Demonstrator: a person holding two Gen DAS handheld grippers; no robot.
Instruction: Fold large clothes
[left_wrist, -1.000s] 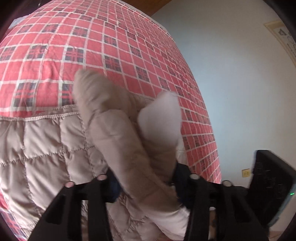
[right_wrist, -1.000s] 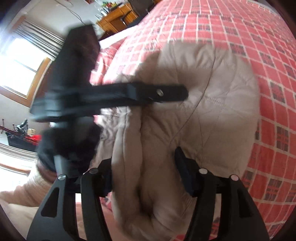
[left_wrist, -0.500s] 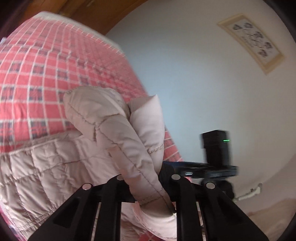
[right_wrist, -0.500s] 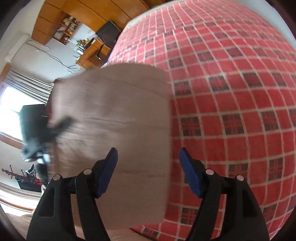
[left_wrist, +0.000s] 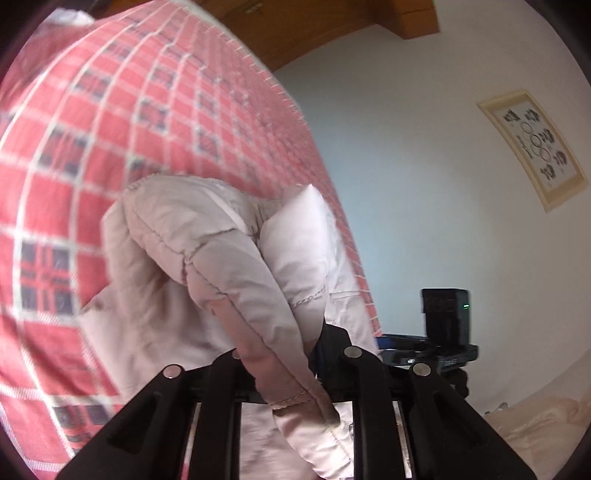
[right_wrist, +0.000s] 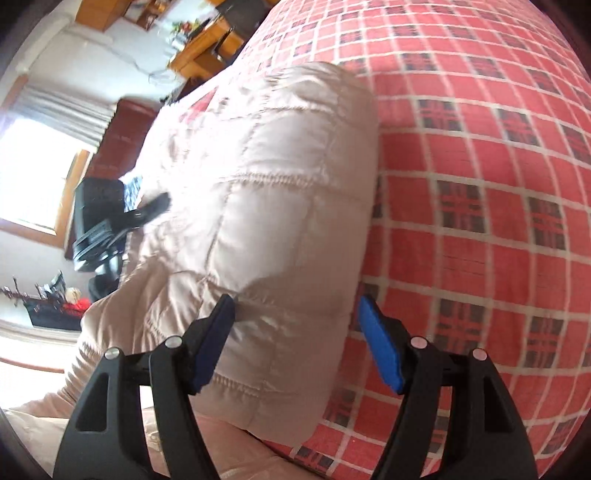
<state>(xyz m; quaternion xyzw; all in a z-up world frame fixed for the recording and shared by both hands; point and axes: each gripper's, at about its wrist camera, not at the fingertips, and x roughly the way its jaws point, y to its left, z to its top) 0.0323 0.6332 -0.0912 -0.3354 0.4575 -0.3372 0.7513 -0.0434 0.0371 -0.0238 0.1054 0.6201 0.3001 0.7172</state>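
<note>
A beige quilted jacket (left_wrist: 221, 258) hangs bunched in front of the left wrist camera. My left gripper (left_wrist: 284, 350) is shut on a thick fold of it, above the red plaid bed cover (left_wrist: 74, 147). In the right wrist view the jacket (right_wrist: 266, 177) lies in a folded slab on the bed cover (right_wrist: 480, 184). My right gripper (right_wrist: 295, 306) is open, and its blue pads (right_wrist: 380, 347) stand either side of the slab's near corner without pinching it. The left gripper (right_wrist: 107, 218) shows at the slab's far left edge, blurred.
The right gripper's body (left_wrist: 447, 325) sits close to the right of my left fingers. A framed picture (left_wrist: 532, 147) hangs on the pale wall. A bright window (right_wrist: 33, 177) and a wooden desk (right_wrist: 207, 44) lie beyond the bed. Cream bedding (left_wrist: 535, 424) lies low right.
My right gripper let go of the jacket and drew back; the folded part now lies flat on the bed. The left gripper kept its hold and swung towards the wall side.
</note>
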